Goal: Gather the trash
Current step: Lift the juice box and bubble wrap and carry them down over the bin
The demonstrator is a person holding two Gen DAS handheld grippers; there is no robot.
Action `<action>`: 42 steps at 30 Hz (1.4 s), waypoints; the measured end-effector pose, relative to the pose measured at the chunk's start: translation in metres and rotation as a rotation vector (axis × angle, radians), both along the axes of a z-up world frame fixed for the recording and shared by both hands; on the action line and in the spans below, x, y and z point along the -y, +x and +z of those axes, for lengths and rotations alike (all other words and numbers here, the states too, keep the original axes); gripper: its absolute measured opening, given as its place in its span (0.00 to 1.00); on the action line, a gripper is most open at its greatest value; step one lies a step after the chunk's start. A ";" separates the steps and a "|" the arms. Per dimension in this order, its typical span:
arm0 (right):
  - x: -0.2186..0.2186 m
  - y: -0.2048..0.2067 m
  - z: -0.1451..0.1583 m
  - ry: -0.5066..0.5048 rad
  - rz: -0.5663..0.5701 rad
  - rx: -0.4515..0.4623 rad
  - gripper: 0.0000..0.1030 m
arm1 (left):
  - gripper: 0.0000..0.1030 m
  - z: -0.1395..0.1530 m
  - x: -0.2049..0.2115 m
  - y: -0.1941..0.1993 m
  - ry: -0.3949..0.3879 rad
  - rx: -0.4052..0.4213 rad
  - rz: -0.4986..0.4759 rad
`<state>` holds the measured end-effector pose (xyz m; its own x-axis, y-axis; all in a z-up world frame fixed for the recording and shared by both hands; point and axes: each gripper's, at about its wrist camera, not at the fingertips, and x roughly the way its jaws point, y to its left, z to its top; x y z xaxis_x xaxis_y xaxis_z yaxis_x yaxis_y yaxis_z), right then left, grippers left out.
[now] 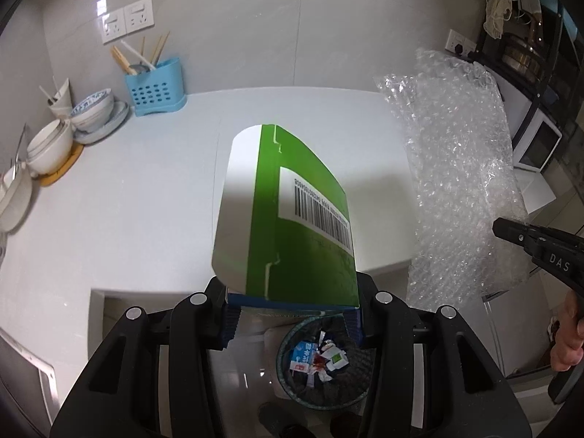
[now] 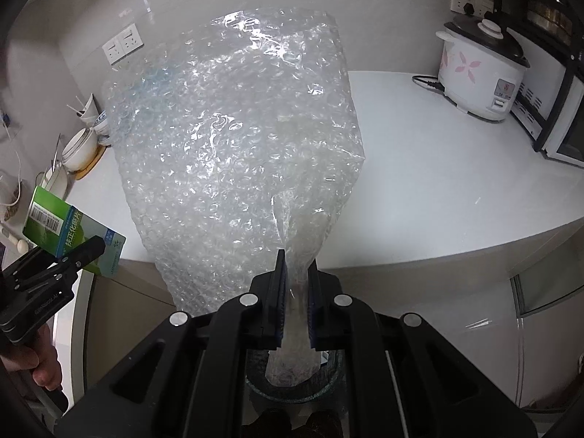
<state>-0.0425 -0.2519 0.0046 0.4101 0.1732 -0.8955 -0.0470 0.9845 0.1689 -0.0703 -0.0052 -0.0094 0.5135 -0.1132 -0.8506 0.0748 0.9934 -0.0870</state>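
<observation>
A: Above the trash bin (image 1: 325,365), left tongs (image 1: 292,319) pinching what?

B: Green box (image 1: 288,219), barcode up, clamped at its lower end, held over the white worktop (image 1: 127,200) edge.

A: Right tongs (image 2: 296,292)?

B: Pressed together on a bunched corner of the bubble wrap (image 2: 237,146); sheet fans out over the worktop, its tail hangs into the bin mouth.

A: Bin contents?

B: Cartons and wrappers already inside. Bowls (image 1: 91,109) and blue utensil holder (image 1: 155,87) far left, rice cooker (image 2: 481,73) far right.

Both grippers are matte black with round silver screws, blue ribbed jaws, and white "DAS" lettering on one.
</observation>
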 end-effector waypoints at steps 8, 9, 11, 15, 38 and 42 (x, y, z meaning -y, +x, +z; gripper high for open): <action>0.006 -0.043 -0.025 0.003 0.072 -0.040 0.08 | 0.44 -0.035 0.011 -0.038 -0.008 -0.080 0.014; 0.006 -0.049 -0.028 0.004 0.080 -0.047 0.08 | 0.44 -0.038 0.013 -0.041 -0.008 -0.082 0.014; 0.005 -0.058 -0.032 0.007 0.091 -0.058 0.08 | 0.44 -0.044 0.017 -0.047 -0.007 -0.082 0.001; 0.002 -0.077 -0.049 0.006 0.113 -0.101 0.08 | 0.44 -0.057 0.021 -0.053 -0.005 -0.088 -0.012; -0.013 -0.122 -0.139 -0.032 0.192 -0.282 0.08 | 0.44 -0.161 0.025 -0.082 -0.017 -0.245 0.017; -0.021 -0.121 -0.167 -0.063 0.230 -0.335 0.08 | 0.44 -0.177 0.025 -0.083 -0.013 -0.269 0.025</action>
